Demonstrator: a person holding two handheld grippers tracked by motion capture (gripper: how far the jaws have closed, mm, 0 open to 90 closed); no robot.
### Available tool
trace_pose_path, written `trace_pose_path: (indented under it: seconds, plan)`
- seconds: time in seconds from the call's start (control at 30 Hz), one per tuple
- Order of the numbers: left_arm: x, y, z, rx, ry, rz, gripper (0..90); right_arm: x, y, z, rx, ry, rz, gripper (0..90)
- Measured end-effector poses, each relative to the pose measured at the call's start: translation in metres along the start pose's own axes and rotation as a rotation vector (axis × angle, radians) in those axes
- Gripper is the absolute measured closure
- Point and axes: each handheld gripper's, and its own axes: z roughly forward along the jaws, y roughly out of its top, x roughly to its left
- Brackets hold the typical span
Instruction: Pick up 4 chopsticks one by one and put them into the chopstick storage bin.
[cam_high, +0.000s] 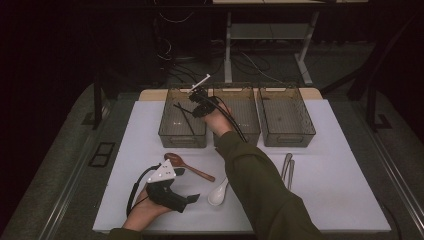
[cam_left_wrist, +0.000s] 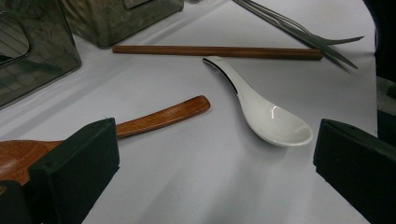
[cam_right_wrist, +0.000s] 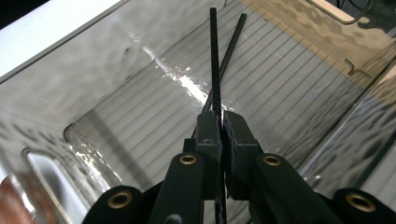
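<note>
My right gripper reaches into the left translucent bin, above its ribbed floor. In the right gripper view, my right gripper has its jaws shut on a thin black chopstick. A second black chopstick crosses just behind the first; I cannot tell if it is held too. My left gripper rests low at the mat's front left, with my left gripper open and nothing between its jaws. A wooden spoon lies by its left jaw, a white ceramic spoon ahead.
Two more translucent bins stand at the back of the white mat. A wooden chopstick and metal utensils lie beyond the spoons. The person's right sleeve crosses the middle of the mat.
</note>
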Motion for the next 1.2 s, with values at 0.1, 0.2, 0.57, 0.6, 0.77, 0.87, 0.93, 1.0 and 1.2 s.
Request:
trace_pose_path:
  seconds: [0.1,0.2,0.57,0.6,0.77,0.87,0.93,1.0,1.2]
  plan:
    - [0.0,0.0,0.0,-0.001,-0.002,-0.001,0.0,0.0,0.001,0.007,0.005,-0.006,0.013,85.3]
    - [0.0,0.0,0.0,0.0,-0.004,0.002,0.0,0.002,0.001,0.012,0.01,-0.002,0.02,84.4]
    - [0.0,0.0,0.0,0.003,-0.003,0.002,0.0,0.002,0.002,-0.005,-0.067,0.053,0.003,54.7]
    - [0.0,0.0,0.0,0.004,-0.003,0.004,0.0,0.002,0.002,-0.008,-0.075,0.064,0.004,53.1]
    - [0.001,-0.001,-0.001,0.003,0.005,0.003,0.0,-0.003,-0.008,-0.023,-0.121,0.112,-0.017,47.7]
    - [0.001,-0.001,-0.001,0.005,0.005,-0.002,0.0,-0.007,-0.016,-0.033,-0.138,0.132,-0.027,45.0]
    - [0.001,-0.001,-0.001,0.007,0.006,-0.002,0.0,-0.01,-0.022,-0.039,-0.149,0.148,-0.036,43.1]
    - [0.001,-0.001,0.0,0.006,0.004,-0.003,0.0,-0.012,-0.028,-0.046,-0.158,0.163,-0.047,41.7]
    - [0.0,-0.001,0.001,0.014,0.007,0.001,0.0,-0.017,-0.047,-0.066,-0.191,0.181,-0.066,38.9]
